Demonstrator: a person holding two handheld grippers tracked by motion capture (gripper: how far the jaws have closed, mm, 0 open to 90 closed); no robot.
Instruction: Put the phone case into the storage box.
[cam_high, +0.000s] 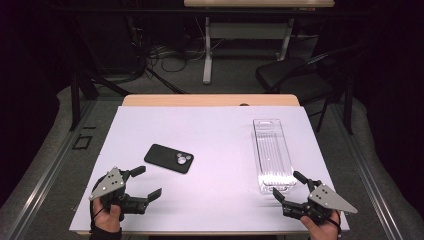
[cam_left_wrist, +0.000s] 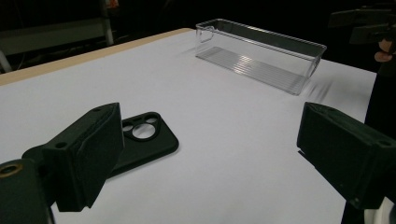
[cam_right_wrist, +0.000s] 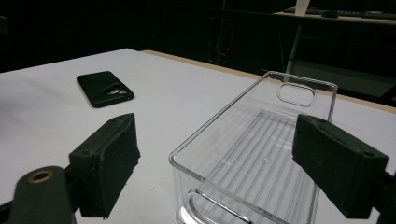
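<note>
A black phone case (cam_high: 168, 158) lies flat on the white table (cam_high: 215, 150), left of centre, camera cutout toward the right. It shows close in the left gripper view as the phone case (cam_left_wrist: 142, 140) and farther off in the right gripper view as the phone case (cam_right_wrist: 103, 88). A clear plastic bin (cam_high: 272, 154) stands lengthwise at the right, empty. My left gripper (cam_high: 147, 182) rests near the front left edge, open, just short of the case. My right gripper (cam_high: 289, 186) stands open at the bin's near end (cam_right_wrist: 219, 186), nothing between its jaws.
Beyond the table's far wooden edge (cam_high: 210, 100) stand a black chair (cam_high: 292, 75) and another desk's legs (cam_high: 207, 50) with cables on the floor. The room around is dark. Bare white surface lies between the case and the bin (cam_left_wrist: 261, 51).
</note>
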